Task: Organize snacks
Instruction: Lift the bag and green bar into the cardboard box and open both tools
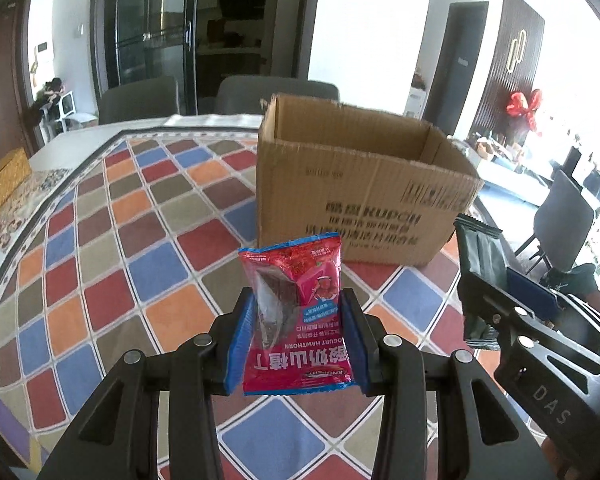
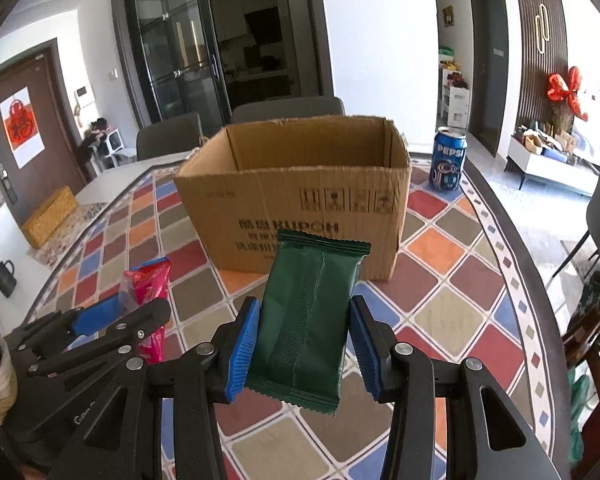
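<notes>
My left gripper [image 1: 298, 304] is shut on a red yogurt-hawthorn snack packet [image 1: 300, 312] and holds it above the table, in front of an open cardboard box [image 1: 356, 196]. My right gripper [image 2: 305, 312] is shut on a dark green snack packet [image 2: 306, 320] and holds it in front of the same box [image 2: 300, 200]. The right gripper and green packet [image 1: 482, 264] show at the right of the left wrist view. The left gripper and red packet [image 2: 148, 288] show at the lower left of the right wrist view. The box inside looks empty as far as I see.
A chequered coloured cloth [image 1: 112, 240] covers the round table. A Pepsi can [image 2: 448, 160] stands right of the box. A woven yellow box [image 2: 50, 216] and a dark mug [image 2: 4, 278] are at the left. Grey chairs [image 2: 288, 108] stand behind the table.
</notes>
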Motion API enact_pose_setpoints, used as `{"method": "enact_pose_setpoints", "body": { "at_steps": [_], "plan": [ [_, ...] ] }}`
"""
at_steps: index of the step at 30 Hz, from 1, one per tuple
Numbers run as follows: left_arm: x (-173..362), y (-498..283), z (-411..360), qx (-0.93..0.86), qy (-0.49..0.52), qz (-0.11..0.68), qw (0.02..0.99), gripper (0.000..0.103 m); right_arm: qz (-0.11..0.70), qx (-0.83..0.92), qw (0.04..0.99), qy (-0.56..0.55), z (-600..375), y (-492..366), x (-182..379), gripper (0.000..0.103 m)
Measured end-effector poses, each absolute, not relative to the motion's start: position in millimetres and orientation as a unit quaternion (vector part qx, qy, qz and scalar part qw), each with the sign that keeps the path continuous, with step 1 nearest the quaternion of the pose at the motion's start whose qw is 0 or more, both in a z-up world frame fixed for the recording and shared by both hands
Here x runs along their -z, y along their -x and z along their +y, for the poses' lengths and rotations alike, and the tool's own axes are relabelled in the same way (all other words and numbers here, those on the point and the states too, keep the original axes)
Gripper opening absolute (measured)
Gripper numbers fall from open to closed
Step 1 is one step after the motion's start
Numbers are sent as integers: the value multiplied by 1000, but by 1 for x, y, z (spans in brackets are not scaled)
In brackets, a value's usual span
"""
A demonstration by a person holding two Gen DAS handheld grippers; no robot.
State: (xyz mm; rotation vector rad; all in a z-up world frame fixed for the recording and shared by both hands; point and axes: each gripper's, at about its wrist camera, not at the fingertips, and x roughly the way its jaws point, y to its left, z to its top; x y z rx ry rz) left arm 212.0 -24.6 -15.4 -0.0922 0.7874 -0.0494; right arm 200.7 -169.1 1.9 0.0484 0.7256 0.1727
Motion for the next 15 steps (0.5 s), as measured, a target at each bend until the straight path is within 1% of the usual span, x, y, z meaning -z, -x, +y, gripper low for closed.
{"method": "enact_pose_setpoints", "body": {
  "at_steps": [7,15],
  "plan": [
    [-4,-222,-23,26,37,364,930,41,335,-83,938,-25,-168,-207,-17,46],
    [-14,-242,-22,22,23,361,932,41,317,-77,945,-17,-164,-221,-30,46]
  ]
}}
